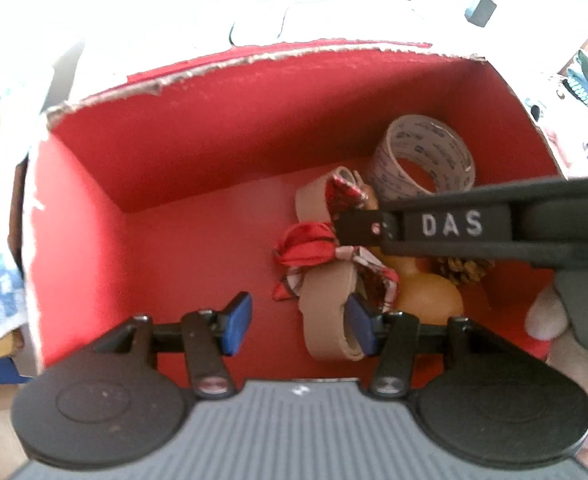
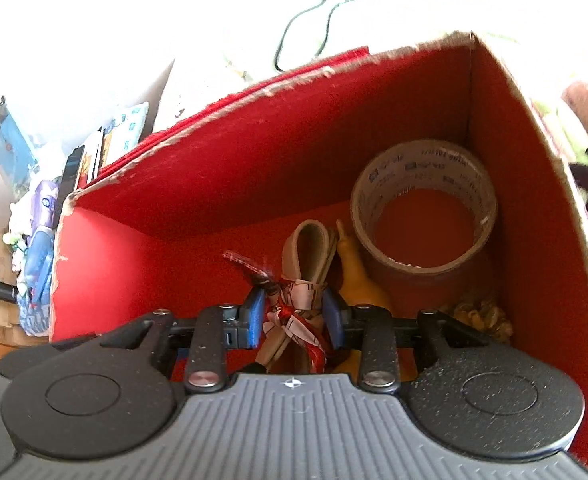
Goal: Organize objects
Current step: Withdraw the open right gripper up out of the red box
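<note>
Red cardboard formed the box (image 2: 254, 160), open at the top, in which everything lay. A tape roll (image 2: 423, 208) was seen in the far right corner, with a yellow gourd-like object (image 2: 359, 276) and a pine cone (image 2: 479, 314) near it. The beige strap (image 2: 309, 248), tied round with a red patterned ribbon (image 2: 294, 320), was stretched on the box floor with its long axis running away from the right wrist camera. The right gripper (image 2: 292, 316) was set astride the ribbon knot, its blue pads close on either side; whether they were already pressing could not be told. The left gripper (image 1: 297, 324) was held open and empty, the strap's near end just beside its right pad. The right one was judged better placed, since its jaws crossed the strap's long axis squarely.
</note>
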Action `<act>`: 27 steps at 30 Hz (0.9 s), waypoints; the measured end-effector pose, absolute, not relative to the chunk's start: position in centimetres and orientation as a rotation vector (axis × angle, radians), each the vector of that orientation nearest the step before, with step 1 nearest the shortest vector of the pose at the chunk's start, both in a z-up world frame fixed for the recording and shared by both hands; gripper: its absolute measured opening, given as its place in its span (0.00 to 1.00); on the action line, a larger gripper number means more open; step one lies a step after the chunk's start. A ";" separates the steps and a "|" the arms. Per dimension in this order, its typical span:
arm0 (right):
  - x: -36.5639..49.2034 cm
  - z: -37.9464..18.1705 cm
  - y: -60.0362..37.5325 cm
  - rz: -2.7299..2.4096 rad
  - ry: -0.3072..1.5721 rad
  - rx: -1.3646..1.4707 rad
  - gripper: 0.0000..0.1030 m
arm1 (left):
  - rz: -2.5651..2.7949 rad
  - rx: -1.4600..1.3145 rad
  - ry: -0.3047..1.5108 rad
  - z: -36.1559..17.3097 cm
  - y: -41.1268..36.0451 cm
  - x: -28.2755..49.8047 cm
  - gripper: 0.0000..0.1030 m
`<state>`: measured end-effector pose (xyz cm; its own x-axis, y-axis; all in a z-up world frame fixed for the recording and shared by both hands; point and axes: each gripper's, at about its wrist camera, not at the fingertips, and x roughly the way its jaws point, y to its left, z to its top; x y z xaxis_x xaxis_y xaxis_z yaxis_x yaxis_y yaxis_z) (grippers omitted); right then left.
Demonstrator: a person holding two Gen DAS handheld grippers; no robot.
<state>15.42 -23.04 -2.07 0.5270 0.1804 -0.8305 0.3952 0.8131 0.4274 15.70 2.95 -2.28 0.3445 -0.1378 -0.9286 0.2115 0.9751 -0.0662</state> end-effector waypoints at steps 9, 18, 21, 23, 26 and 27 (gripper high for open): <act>14.0 0.0 -23.3 -0.132 0.964 0.583 0.35 | -0.116 0.119 1.117 -1.2 2.1 15.5 0.53; 13.0 1.4 -22.1 -0.117 0.925 0.491 0.35 | -0.042 0.166 1.058 0.4 1.0 13.7 0.55; 12.6 1.3 -22.0 -0.119 0.915 0.469 0.35 | -0.010 0.174 1.035 1.1 0.6 12.9 0.55; 12.1 1.2 -22.2 -0.109 0.904 0.476 0.35 | 0.015 0.180 1.023 1.5 0.4 12.4 0.55; 11.3 1.7 -22.3 -0.088 0.884 0.459 0.36 | 0.051 0.185 1.013 2.0 0.0 11.6 0.56; 11.1 1.9 -22.2 -0.083 0.874 0.443 0.36 | 0.058 0.183 1.007 2.2 -0.1 11.3 0.57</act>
